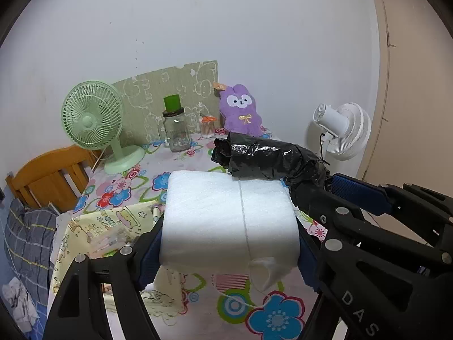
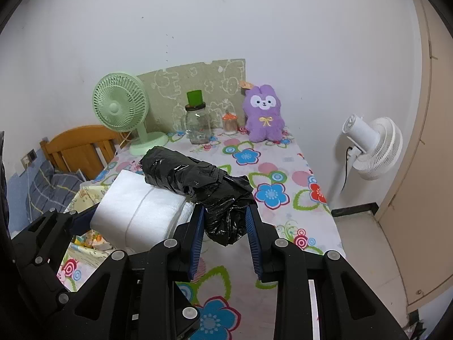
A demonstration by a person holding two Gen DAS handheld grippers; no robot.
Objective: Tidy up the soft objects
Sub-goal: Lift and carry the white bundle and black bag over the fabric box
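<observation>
The left gripper clamps the white foam block across its width, lifted clear of the flowered bench near its left edge. The right gripper pinches the black plastic bundle, whose far end rests on the foam, likely so both travel together. Both grippers tilt downward.

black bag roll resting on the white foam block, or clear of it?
Touching. In the right wrist view the black bag roll lies across the white foam block's top edge with no gap; the left wrist view shows the same.
</observation>
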